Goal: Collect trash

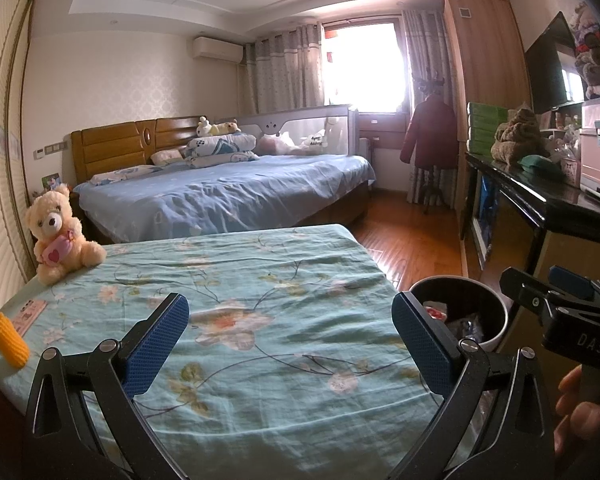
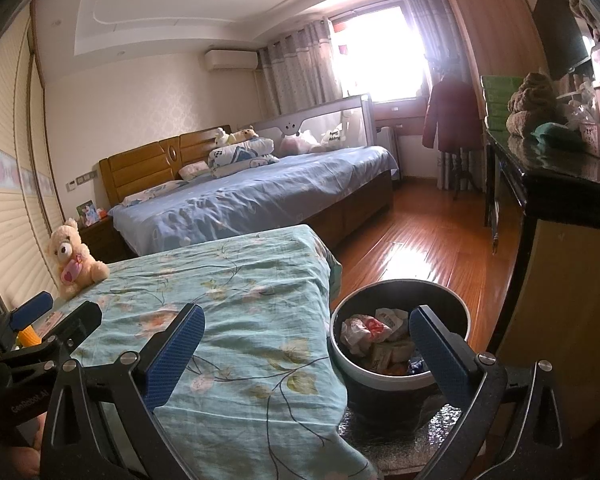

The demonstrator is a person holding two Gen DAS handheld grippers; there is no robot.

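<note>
A round bin [image 2: 384,378] with a dark rim and white wall stands on the floor by the table's right side. It holds crumpled wrappers [image 2: 364,326] and small packets. My right gripper [image 2: 308,356] is open and empty, one finger over the table, the other over the bin. My left gripper [image 1: 290,344] is open and empty above the floral teal tablecloth [image 1: 260,280]. In the left wrist view the bin [image 1: 496,336] sits at the right, a red-and-white wrapper [image 1: 436,310] inside it. The right gripper [image 1: 540,282] hangs beside the bin there.
A cream teddy bear [image 1: 58,236] sits at the table's far left corner. A yellow corn toy [image 1: 8,340] and a pink card [image 1: 28,316] lie at the left edge. A blue bed [image 1: 228,192] lies beyond, and a dark sideboard [image 1: 540,196] lines the right wall.
</note>
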